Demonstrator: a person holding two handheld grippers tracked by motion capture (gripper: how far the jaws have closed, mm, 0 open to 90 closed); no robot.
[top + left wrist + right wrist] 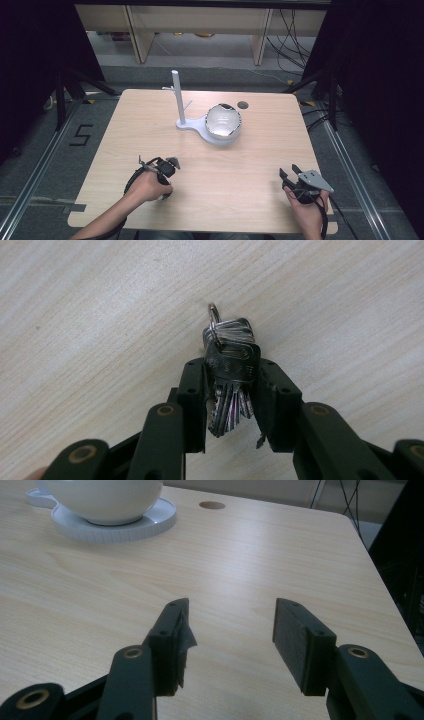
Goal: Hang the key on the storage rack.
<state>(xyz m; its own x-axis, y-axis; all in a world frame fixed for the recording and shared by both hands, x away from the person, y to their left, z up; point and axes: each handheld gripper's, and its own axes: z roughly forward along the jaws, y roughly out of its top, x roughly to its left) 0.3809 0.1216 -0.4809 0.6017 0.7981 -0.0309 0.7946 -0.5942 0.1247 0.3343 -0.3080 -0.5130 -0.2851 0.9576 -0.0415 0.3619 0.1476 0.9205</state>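
Observation:
A bunch of silver keys [231, 340] on a ring [213, 315] sits between the jaws of my left gripper [231, 382], which is shut on it just above the wooden table [100, 315]. In the high view my left gripper [167, 167] is at the table's front left, tilted downward in the person's hand. At the front right, my right gripper [288, 174] stands open with nothing between its fingers. The right gripper view shows that right gripper [231, 625] hovering low over bare tabletop.
A white stand [178, 97] with an upright post and small hooks rises at the table's middle back. On its round base rests a white bowl [223, 121], also visible as a bowl [102, 497] far left. A cable hole [243, 105] lies behind it.

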